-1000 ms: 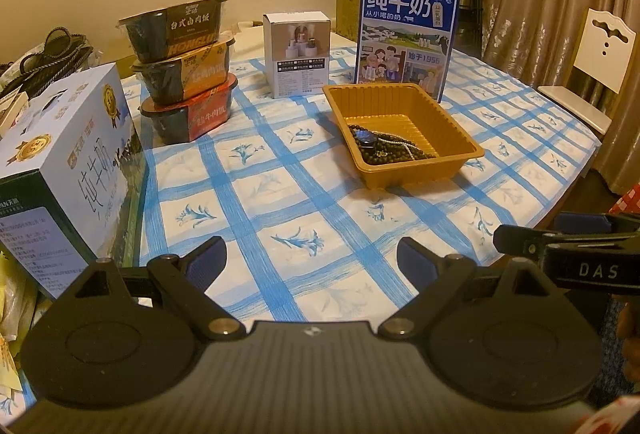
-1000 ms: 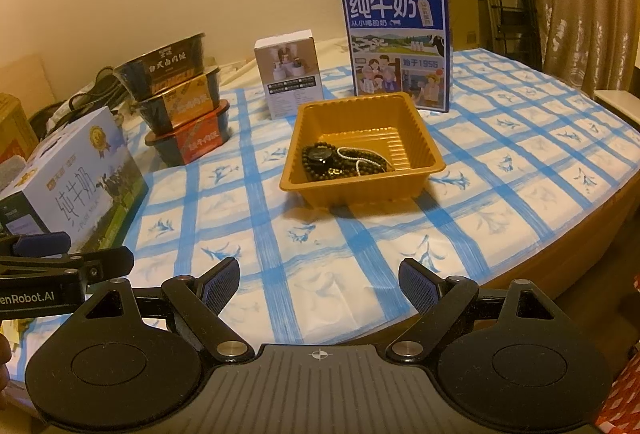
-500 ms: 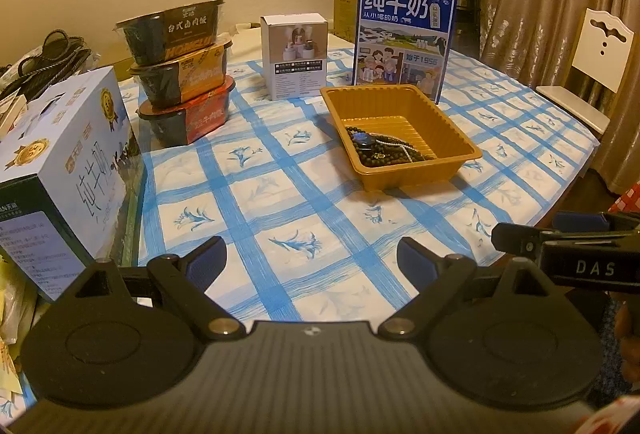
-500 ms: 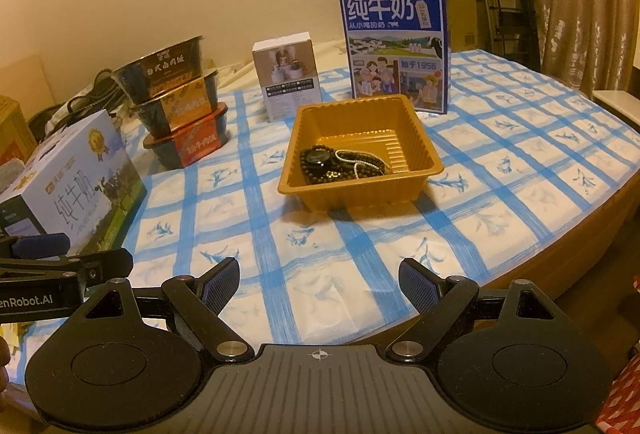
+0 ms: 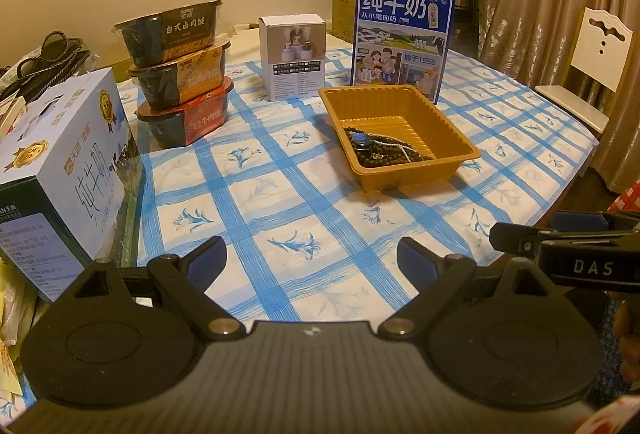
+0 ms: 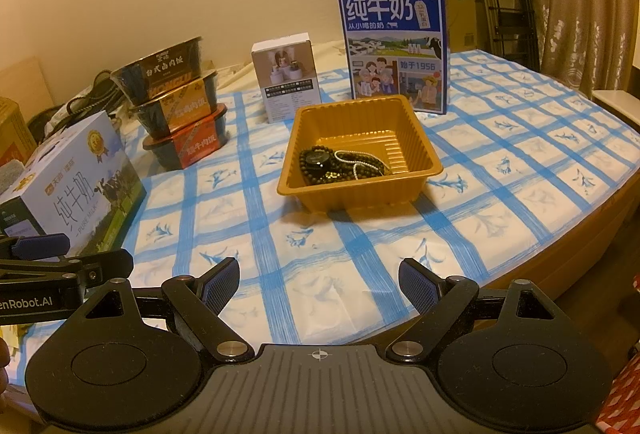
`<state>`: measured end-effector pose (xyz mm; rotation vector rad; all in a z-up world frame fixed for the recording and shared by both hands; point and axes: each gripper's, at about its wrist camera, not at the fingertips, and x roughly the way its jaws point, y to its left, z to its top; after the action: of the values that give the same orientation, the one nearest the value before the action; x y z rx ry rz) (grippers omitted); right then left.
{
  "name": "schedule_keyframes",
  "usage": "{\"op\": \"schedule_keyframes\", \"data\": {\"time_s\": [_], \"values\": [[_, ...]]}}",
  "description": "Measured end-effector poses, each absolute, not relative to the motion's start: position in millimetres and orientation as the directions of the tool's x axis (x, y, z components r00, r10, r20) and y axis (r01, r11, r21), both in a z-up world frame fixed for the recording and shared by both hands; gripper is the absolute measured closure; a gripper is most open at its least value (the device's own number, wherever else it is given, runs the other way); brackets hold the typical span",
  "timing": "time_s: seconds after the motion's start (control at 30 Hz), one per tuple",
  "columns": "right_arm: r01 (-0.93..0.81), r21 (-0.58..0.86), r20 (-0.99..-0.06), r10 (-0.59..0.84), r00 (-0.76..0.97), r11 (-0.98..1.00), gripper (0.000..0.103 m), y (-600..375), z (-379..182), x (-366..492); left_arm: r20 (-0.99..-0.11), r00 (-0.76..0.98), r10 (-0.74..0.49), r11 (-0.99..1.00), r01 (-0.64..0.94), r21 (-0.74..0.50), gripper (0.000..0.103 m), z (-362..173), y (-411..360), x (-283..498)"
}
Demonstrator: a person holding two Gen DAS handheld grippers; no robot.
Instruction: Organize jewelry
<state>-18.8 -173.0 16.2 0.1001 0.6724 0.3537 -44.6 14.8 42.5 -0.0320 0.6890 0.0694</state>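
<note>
An orange plastic tray (image 5: 436, 122) (image 6: 424, 142) sits on the blue-checked tablecloth, mid-table. In its near half lies a heap of jewelry (image 5: 380, 150) (image 6: 340, 164): dark bead strings, a white pearl strand and a dark watch-like piece. My left gripper (image 5: 312, 262) is open and empty, held above the table's near edge, well short of the tray. My right gripper (image 6: 320, 280) is open and empty, also near the front edge. Each gripper shows at the side of the other's view.
Behind the tray stand a blue milk carton box (image 5: 402, 38) and a small white box (image 5: 294, 56). Three stacked food bowls (image 5: 180, 74) sit at the back left. A large milk box (image 5: 60, 170) is at the near left. A white chair (image 5: 592, 62) stands at the right.
Both views drew back slightly from the table; the tray looks a little farther off. Both grippers stayed open and empty.
</note>
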Motion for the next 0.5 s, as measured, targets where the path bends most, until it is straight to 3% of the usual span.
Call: {"op": "schedule_keyframes", "data": {"time_s": [0.5], "values": [[-0.289, 0.204, -0.592, 0.353, 0.724, 0.935, 0.017, -173.4, 15.3, -19.6, -0.637, 0.769, 0.055, 0.997, -0.076, -0.006, 0.012, 43.1, 13.4, -43.8]]}}
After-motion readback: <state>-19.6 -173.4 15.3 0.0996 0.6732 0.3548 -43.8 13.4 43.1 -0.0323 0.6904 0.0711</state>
